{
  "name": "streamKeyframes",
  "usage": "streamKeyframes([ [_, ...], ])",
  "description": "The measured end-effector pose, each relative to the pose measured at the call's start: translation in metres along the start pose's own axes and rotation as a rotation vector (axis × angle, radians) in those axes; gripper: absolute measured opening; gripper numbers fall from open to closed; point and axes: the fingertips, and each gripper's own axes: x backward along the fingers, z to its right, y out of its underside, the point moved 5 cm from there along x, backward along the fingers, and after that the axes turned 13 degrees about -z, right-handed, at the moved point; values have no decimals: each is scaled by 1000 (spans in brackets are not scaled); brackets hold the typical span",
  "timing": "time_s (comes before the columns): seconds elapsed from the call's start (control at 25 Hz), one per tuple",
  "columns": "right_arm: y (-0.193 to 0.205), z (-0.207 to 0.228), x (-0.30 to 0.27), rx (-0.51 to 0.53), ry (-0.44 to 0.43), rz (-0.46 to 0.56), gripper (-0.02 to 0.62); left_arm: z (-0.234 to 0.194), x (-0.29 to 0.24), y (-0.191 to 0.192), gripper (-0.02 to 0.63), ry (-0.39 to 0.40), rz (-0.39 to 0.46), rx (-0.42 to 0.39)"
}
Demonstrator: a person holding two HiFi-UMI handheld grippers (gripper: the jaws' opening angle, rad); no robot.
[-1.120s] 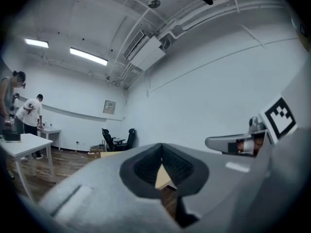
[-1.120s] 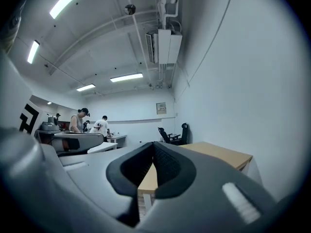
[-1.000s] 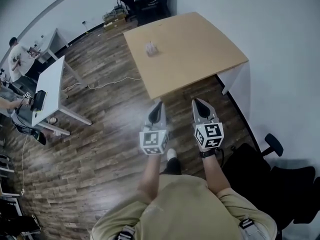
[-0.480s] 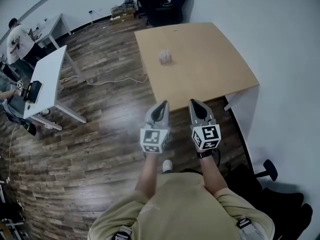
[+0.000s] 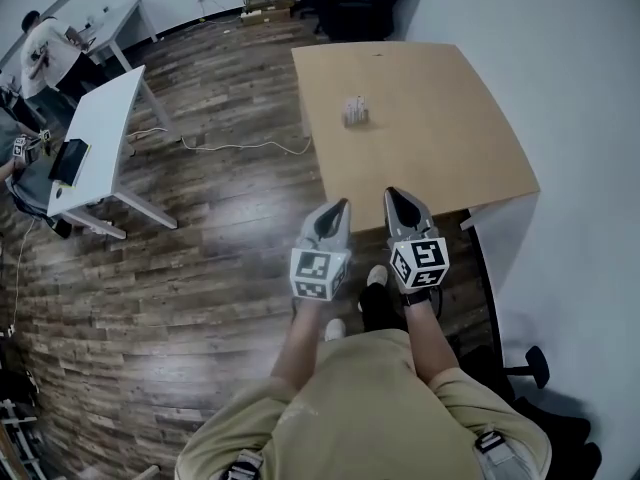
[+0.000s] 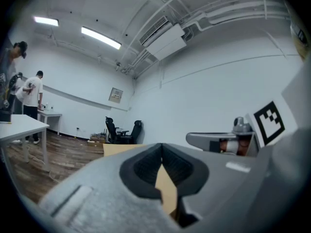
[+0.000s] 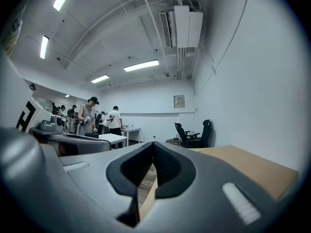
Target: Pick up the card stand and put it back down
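— Where is the card stand (image 5: 355, 112)?
— On the wooden table (image 5: 450, 138), left of its middle, well apart from both grippers. It is too small to tell its long axis or which way it faces.
— And the grippers?
— The left gripper (image 6: 162, 152) and right gripper (image 7: 153, 152) are pressed together, empty, by the table's near edge.

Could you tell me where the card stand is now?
In the head view the card stand sits on the wooden table, nearer its left edge, ahead of the left gripper and right gripper.
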Motion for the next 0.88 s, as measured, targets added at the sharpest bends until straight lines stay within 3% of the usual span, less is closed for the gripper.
streamKeyframes([
  [0.28, -10, 51, -84, -33, -62, 10, 5, -45, -77, -13, 3, -37, -18, 4],
  [0.64, -48, 162, -197, -24, -238, 39, 5, -94, -217, -49, 3, -82, -86, -2],
  [0.88, -29, 221, -254, -73, -229, -10, 5, -117, -287, -42, 3, -104, -173, 8],
])
